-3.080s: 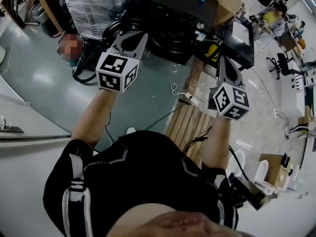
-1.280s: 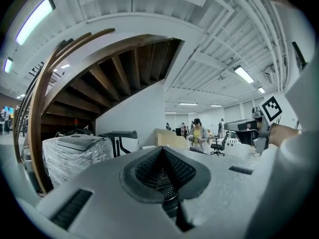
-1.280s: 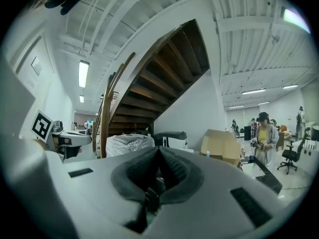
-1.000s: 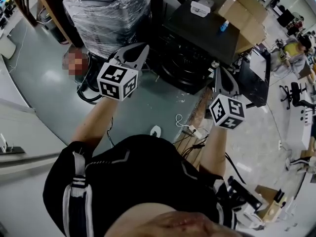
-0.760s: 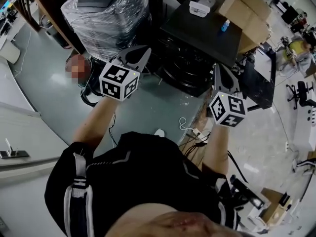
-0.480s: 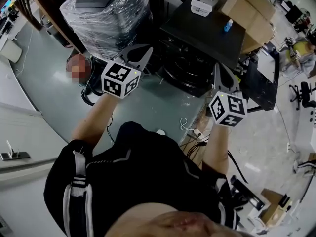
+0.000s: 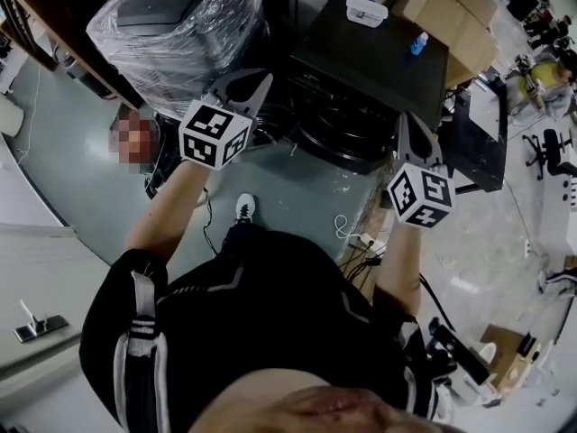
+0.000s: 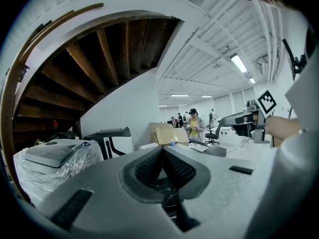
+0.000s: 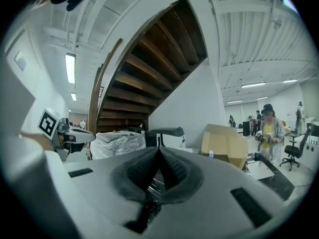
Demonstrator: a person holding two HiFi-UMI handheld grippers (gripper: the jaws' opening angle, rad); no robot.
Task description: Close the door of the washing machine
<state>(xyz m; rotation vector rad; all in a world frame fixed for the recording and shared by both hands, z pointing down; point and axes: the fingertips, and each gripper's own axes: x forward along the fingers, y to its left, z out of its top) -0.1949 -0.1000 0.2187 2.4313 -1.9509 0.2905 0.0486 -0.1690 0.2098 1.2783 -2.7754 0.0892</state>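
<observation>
Washing machine (image 7: 370, 57) front partly behind right tool (image 7: 410, 124); plastic-wrapped appliance (image 7: 171, 25) cut by top edge; door position unclear.

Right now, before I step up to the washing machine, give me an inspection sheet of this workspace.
Surface: glossy grey-green floor, with nothing lying on the stretch to the left.
Job's things: black washing machine straight ahead; its round front shows, but the door's position can't be told.
Clutter: plastic-wrapped bundle to the left, cardboard boxes behind, white device and blue bottle on top of the machine.
Grippers: left gripper and right gripper are both shut, hold nothing and touch nothing.
Cables: white cable and power strip on the floor in front of the machine.
Surroundings: wooden stairs overhead; people and office chairs farther off.
</observation>
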